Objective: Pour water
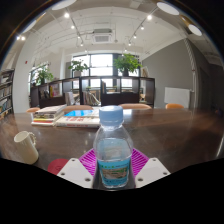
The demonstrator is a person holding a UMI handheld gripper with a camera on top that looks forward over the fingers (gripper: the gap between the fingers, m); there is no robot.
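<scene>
Item one: my gripper (113, 166), fingers closed onto a capped water bottle (112, 148), which stands upright between the pink pads (137, 161). Item two: white mug (26, 146), on the wooden table (170, 128), well aside.

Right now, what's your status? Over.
Fingers shut on water bottle, upright, cap on. White mug off to one side on table. Nothing in the way.
</scene>
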